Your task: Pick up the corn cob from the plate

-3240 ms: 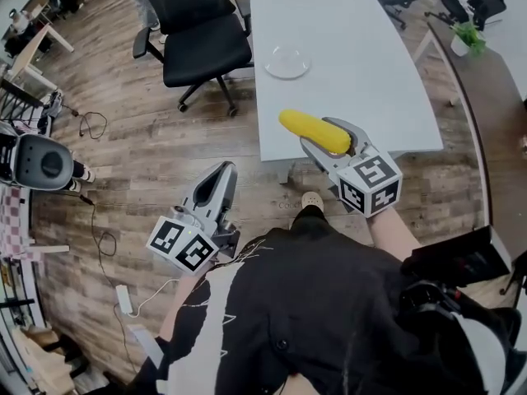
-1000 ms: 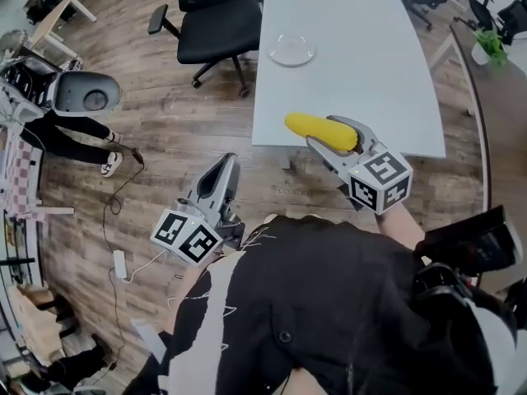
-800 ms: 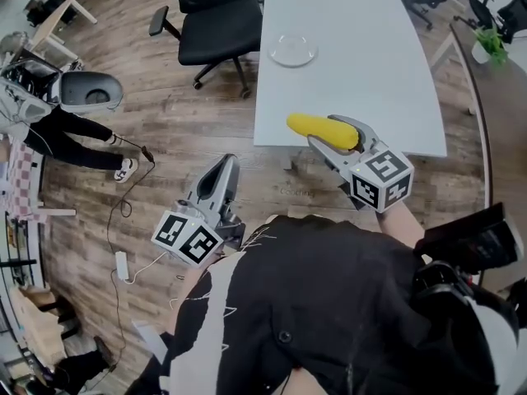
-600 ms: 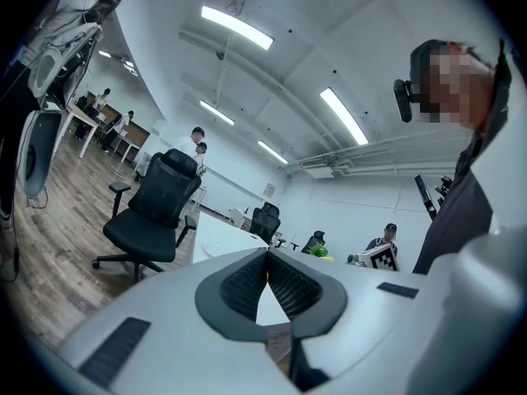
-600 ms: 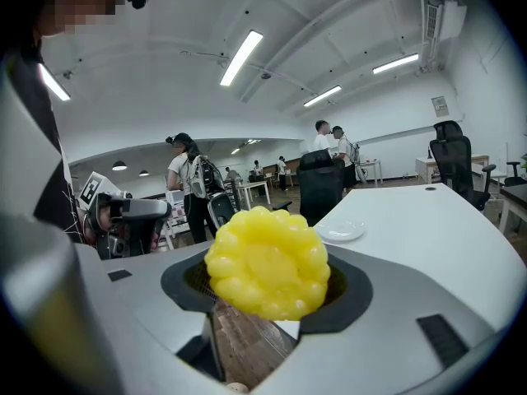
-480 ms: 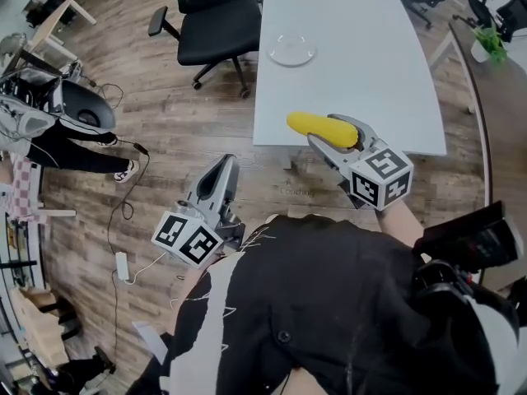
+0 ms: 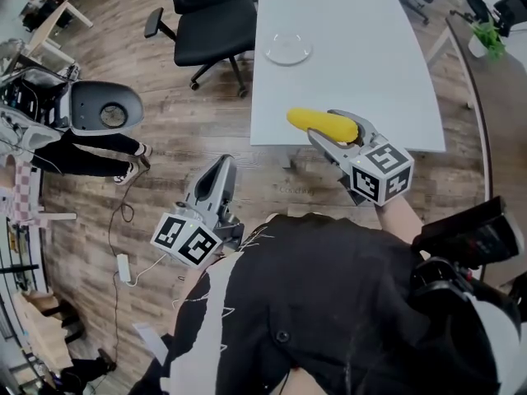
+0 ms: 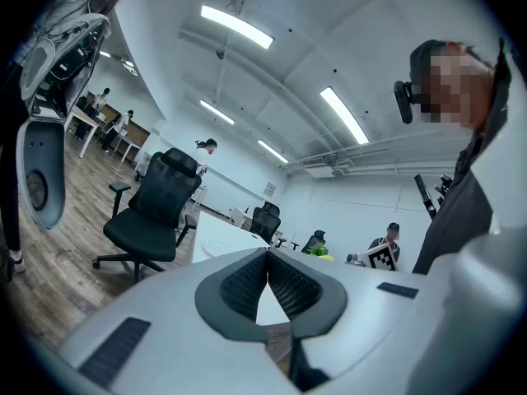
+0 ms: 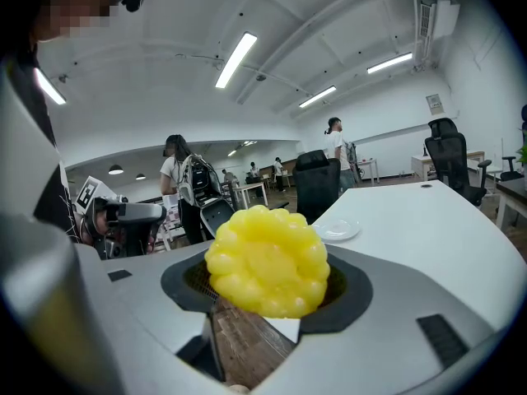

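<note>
My right gripper (image 7: 339, 130) is shut on the yellow corn cob (image 7: 322, 124), held in the air over the near edge of the white table (image 7: 346, 64). The cob lies crosswise, sticking out to the left of the jaws. In the right gripper view its round end (image 9: 268, 260) fills the space between the pads. The clear plate (image 7: 288, 48) stands empty at the far left part of the table, also seen small in the right gripper view (image 9: 337, 230). My left gripper (image 7: 216, 181) hangs over the wooden floor, shut with nothing in it (image 8: 265, 276).
A black office chair (image 7: 202, 19) stands left of the table. At the far left a person (image 7: 78, 151) stands by a grey chair (image 7: 103, 115) and cables on the floor. More chairs and a green plant (image 7: 482, 35) are at the far right.
The cob and both grippers have stayed almost still. The person and the grey chair at the left have shifted about.
</note>
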`<action>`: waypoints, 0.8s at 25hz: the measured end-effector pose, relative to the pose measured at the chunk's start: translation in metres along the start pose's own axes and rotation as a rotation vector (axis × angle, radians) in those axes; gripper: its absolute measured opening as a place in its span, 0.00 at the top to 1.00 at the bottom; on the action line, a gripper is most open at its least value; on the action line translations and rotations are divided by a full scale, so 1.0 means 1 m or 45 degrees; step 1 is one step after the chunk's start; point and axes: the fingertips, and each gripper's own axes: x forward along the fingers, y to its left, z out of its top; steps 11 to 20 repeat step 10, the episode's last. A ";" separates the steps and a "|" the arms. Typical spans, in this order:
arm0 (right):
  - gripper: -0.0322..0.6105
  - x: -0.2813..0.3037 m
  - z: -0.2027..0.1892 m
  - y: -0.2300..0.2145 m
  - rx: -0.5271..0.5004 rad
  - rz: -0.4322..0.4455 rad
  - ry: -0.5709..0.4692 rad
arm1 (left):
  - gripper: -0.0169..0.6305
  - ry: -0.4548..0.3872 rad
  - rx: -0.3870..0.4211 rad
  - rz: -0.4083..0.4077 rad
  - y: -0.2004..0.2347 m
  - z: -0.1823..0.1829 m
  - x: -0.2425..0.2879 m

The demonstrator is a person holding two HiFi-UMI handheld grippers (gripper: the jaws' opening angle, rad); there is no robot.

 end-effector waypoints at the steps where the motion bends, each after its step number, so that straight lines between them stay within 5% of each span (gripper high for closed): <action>1: 0.55 0.000 0.001 -0.001 0.001 -0.002 -0.001 | 0.95 0.000 0.000 0.000 0.000 0.000 0.001; 20: 0.55 0.007 0.003 -0.006 -0.007 -0.016 0.006 | 0.95 -0.002 -0.010 0.000 0.007 0.001 0.003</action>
